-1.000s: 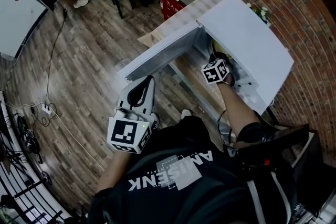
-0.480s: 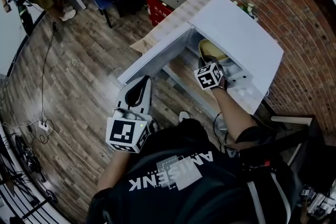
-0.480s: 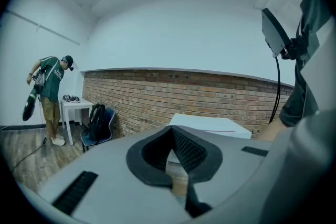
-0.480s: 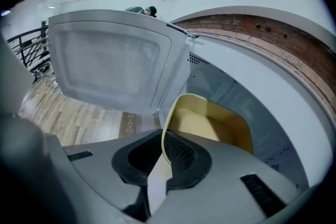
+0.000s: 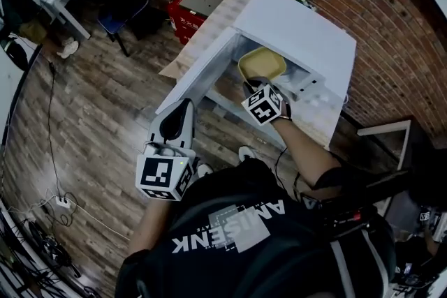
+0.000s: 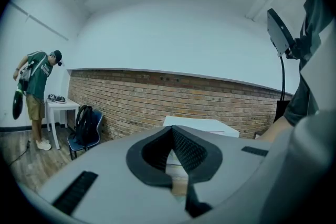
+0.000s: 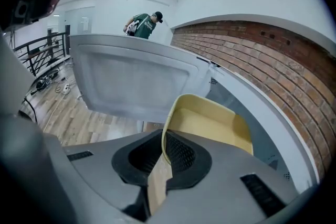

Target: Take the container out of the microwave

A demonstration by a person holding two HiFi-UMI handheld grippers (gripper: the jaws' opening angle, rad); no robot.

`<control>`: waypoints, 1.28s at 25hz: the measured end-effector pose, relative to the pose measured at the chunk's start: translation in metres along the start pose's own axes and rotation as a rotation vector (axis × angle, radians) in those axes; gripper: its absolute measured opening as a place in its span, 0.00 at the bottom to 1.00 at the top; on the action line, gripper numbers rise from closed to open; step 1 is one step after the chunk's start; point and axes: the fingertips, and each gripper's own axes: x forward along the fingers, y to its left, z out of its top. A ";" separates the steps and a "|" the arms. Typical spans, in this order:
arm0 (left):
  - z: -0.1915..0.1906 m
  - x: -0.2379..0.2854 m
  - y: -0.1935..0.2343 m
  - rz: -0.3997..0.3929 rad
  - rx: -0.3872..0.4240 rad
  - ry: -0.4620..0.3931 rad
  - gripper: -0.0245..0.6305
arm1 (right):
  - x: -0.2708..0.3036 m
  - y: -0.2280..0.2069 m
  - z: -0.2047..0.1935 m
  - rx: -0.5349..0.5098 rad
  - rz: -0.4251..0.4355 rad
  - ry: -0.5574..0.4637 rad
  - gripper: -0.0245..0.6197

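Right arm is stretched fwd toward the microwave [image 5: 300, 28], elbow nearly straight, wrist angled down. The right hand-held gripper [image 7: 164, 155] points down and fwd, jaws narrow and clamped on the near rim of the yellow container [image 5: 262, 64]. The rim runs btwn the pads. Container is empty, tipped w/ its far end higher, and sits at the microwave's open mouth, just beside the swung-out door [image 5: 199, 77]. Can't tell if it's fully clear of the cavity.

Left arm is bent and kept close to the torso. The left hand-held gripper [image 5: 183, 112] is held approx level, aimed toward the door's lower edge, well apart from the container. Its jaws are together w/ nothing btwn them.
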 end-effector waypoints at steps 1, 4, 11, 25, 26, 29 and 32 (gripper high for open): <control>0.000 -0.002 0.000 -0.013 -0.002 -0.001 0.05 | -0.005 0.005 0.002 0.003 0.002 -0.003 0.12; -0.001 -0.007 0.003 -0.054 -0.008 -0.003 0.05 | -0.021 0.019 0.008 0.020 0.005 -0.015 0.12; -0.001 -0.003 0.003 -0.146 -0.028 -0.021 0.05 | -0.060 0.050 0.031 0.007 0.026 -0.042 0.12; -0.004 0.038 -0.040 -0.305 -0.029 -0.020 0.05 | -0.169 0.045 0.030 0.112 -0.037 -0.091 0.12; -0.004 0.039 -0.046 -0.315 -0.012 -0.022 0.05 | -0.176 0.043 0.028 0.127 -0.040 -0.098 0.12; -0.004 0.044 -0.062 -0.338 0.009 -0.014 0.05 | -0.198 0.033 0.020 0.160 -0.076 -0.117 0.12; -0.004 0.048 -0.079 -0.360 -0.001 0.001 0.05 | -0.218 0.024 0.007 0.177 -0.100 -0.122 0.12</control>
